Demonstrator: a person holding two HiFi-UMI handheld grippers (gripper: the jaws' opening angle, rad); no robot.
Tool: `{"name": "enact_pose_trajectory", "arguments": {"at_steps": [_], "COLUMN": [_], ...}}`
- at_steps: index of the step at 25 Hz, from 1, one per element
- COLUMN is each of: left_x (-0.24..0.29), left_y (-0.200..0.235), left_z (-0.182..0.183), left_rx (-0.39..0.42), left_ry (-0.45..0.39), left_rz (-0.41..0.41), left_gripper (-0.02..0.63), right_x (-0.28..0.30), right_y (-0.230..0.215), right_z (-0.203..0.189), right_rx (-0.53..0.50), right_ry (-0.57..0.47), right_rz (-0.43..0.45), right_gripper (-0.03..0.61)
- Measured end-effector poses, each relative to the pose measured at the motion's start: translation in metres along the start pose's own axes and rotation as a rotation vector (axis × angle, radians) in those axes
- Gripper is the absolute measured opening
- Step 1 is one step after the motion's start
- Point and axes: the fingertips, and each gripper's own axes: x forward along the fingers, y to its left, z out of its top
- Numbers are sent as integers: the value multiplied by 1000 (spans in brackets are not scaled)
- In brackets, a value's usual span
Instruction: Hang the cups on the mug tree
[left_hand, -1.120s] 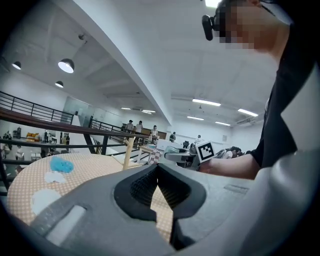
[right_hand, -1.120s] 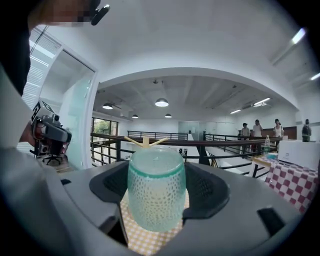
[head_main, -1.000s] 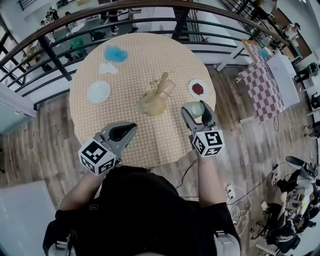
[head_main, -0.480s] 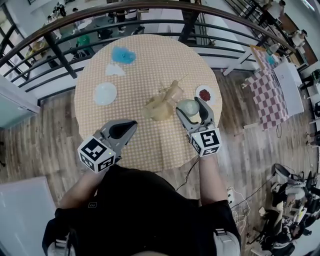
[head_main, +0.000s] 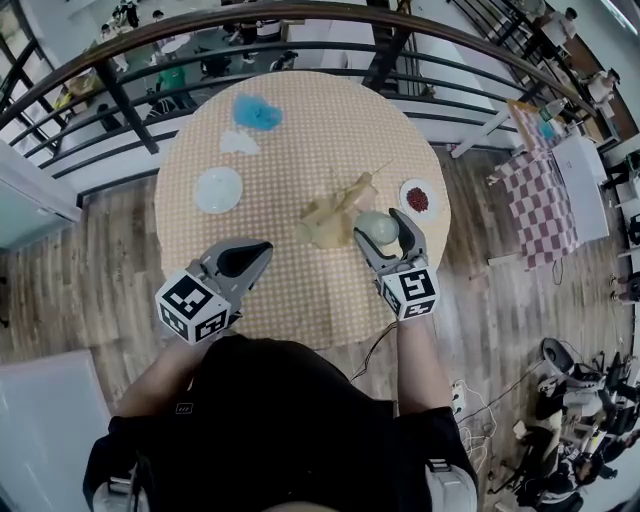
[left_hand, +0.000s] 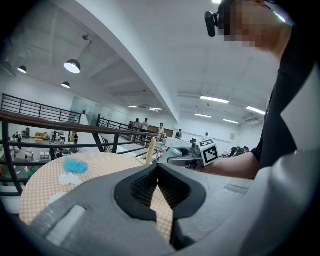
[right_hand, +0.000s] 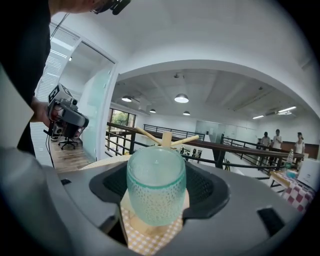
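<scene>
A wooden mug tree (head_main: 348, 203) stands near the middle of the round checkered table (head_main: 300, 120), with its pegs bare. My right gripper (head_main: 384, 229) is shut on a pale green dimpled glass cup (head_main: 378, 227), just right of the tree's base. In the right gripper view the cup (right_hand: 156, 192) fills the jaws and the tree's pegs (right_hand: 166, 139) rise right behind it. My left gripper (head_main: 262, 250) hovers shut and empty over the table's near edge. Its closed tips (left_hand: 157, 170) point across the table towards the tree's post (left_hand: 149, 150).
On the table's far left are a white plate (head_main: 219, 189), a blue cloth (head_main: 257, 112) and a small white item (head_main: 238, 143). A small dish with red contents (head_main: 418, 197) sits right of the tree. A dark railing (head_main: 200, 50) curves behind the table.
My right gripper has carried the cup leftward, closer to the mug tree's base. The left gripper has stayed shut near the table's front edge.
</scene>
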Motion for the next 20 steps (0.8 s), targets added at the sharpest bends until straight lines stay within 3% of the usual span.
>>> {"name": "enact_pose_trajectory", "arguments": {"at_steps": [9,20], "left_x": [5,11], "left_y": [-2,-2], "left_z": [-11,-20], "left_rx": [-29,-59], "left_ry": [21,37], "left_rz": [-13,-18], "left_gripper": [6,6], "right_x": [-4,10], "right_y": [-5,-1], "right_z": [-24,-46], "right_rx": [32,-40], "right_ry": [80,252], "right_rz": [-7,122], "right_gripper": [342,342]}}
